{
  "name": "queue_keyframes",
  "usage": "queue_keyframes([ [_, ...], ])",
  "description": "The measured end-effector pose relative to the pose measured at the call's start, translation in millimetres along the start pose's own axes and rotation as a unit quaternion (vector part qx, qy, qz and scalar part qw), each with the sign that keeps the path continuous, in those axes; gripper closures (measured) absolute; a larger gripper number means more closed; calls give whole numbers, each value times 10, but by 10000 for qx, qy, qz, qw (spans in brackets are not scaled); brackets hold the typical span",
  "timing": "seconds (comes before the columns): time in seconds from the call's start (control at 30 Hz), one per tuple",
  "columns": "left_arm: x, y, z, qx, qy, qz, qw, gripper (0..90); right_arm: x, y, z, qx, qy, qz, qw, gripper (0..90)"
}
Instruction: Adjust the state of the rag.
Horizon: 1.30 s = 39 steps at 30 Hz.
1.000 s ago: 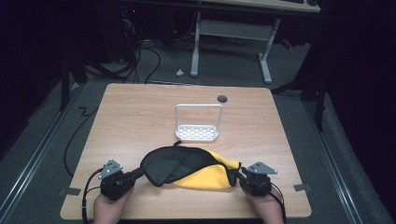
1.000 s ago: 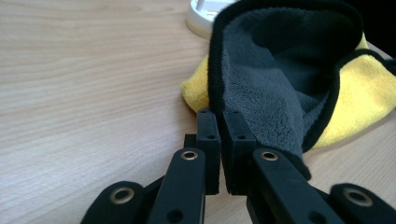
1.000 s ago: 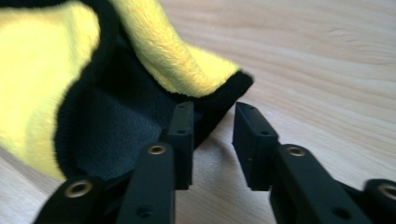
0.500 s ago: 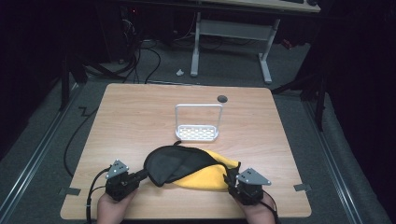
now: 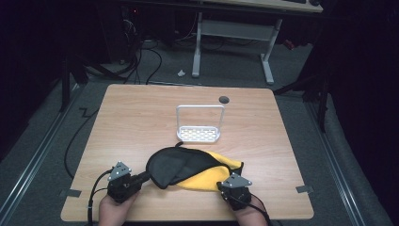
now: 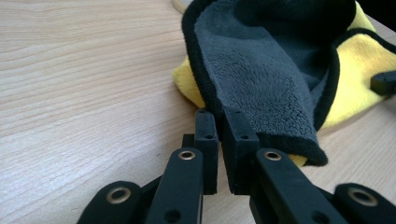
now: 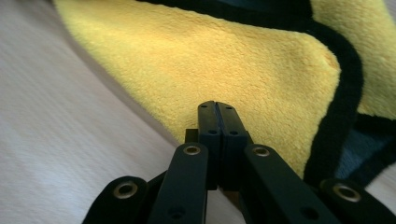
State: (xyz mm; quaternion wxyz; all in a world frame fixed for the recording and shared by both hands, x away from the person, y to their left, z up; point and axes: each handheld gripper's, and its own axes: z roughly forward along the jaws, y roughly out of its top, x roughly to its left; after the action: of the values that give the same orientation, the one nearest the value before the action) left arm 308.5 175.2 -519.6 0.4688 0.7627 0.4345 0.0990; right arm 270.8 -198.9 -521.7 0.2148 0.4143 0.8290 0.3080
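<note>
- Left gripper (image 6: 219,119) clamped on the near-left black hem of the cloth (image 5: 188,167).
- Right gripper (image 7: 217,109) just snapped closed, pinching the cloth's near yellow edge.

Both hands came in from the near edge, each gripping a tool, low over the surface and set well apart. The left tool (image 5: 141,178) lay nearly level, pointing right and slightly away, its jaws almost together with a narrow gap between the pads (image 6: 206,135). The right tool (image 5: 225,187) pointed up and to the left; its jaws had just been closing and stood pressed flat together, nothing seen between them.
</note>
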Motion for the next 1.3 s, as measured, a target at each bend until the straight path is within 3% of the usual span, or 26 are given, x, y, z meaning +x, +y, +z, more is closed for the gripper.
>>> queue_keyframes([
  [0.17,-48,-2,24,49,-86,85,9999,848,-267,-92,-47,-4,-222,366,9991,900],
  [0.33,-97,-7,70,140,-160,177,9996,852,-562,-182,-92,16,-572,738,9956,900],
  [0.6,-138,-26,131,259,-216,245,9991,853,-823,-198,-51,81,-1240,759,9893,900],
  [0.67,-144,-32,142,297,-211,248,9990,853,-837,-185,-49,56,-1238,829,9888,898],
  [0.77,-152,-37,155,327,-218,255,9989,853,-732,-143,-106,-74,-1174,763,9901,873],
  [0.87,-154,-39,164,343,-224,242,9989,851,-563,-88,-189,-311,-917,683,9930,874],
  [0.93,-160,-41,168,359,-233,257,9988,850,-374,-31,-217,-485,-536,566,9958,875],
  [1.03,-163,-45,179,377,-243,257,9987,847,-80,70,-146,-532,-13,305,9981,876],
  [1.1,-167,-49,185,400,-249,265,9985,847,96,137,-34,-439,37,5,9990,876],
  [1.17,-174,-51,186,417,-251,279,9984,848,188,202,116,-263,-34,-148,9995,880],
  [1.23,-174,-49,173,391,-248,278,9985,849,192,203,194,-99,-137,-236,9996,887],
  [1.3,-170,-45,151,365,-259,287,9986,851,146,171,179,-108,-135,-176,9997,889],
])
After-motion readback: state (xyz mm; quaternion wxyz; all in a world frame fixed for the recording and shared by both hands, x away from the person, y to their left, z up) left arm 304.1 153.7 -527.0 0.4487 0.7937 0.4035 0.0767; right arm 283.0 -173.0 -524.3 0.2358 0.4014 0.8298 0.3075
